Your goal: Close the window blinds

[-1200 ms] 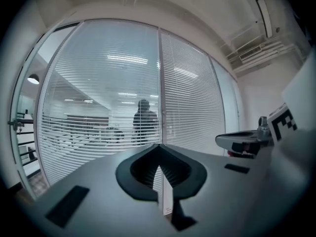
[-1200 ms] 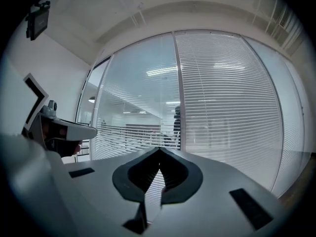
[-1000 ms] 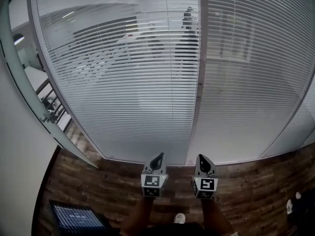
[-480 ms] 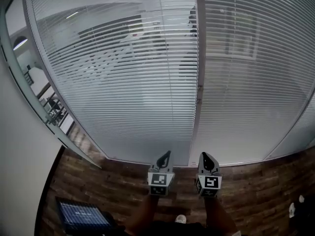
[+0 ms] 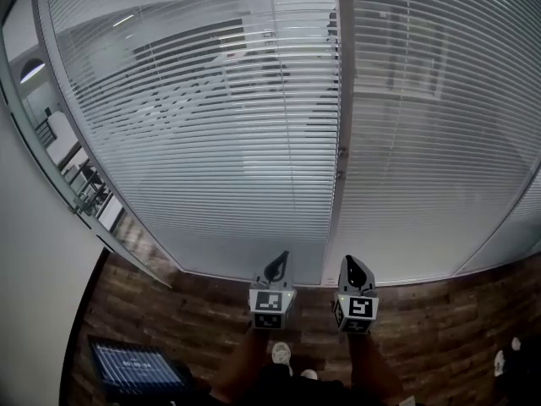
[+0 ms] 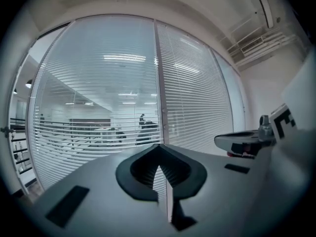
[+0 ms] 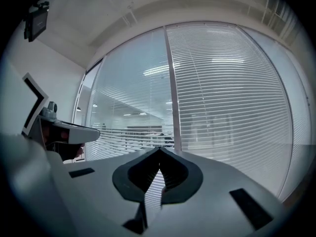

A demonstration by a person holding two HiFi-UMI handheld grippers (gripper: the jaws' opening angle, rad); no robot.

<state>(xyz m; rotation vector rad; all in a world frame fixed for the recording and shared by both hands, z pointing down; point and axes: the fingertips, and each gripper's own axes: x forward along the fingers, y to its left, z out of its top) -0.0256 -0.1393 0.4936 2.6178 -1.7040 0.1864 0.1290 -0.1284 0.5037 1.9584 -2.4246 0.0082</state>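
The see-through left blind (image 5: 211, 125) hangs ahead and leftward, nearer the left tongs (image 5: 277, 265) than the right tongs (image 5: 355, 269); both closed, holding nothing

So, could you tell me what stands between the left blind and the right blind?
A vertical frame post separates the left blind from the right blind, seen clearest in the head view.

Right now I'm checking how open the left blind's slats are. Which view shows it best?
The head view: the left blind shows down to the floor, slats open enough to see through. The left gripper view hides its bottom; the right gripper view shows it narrow, off-centre.
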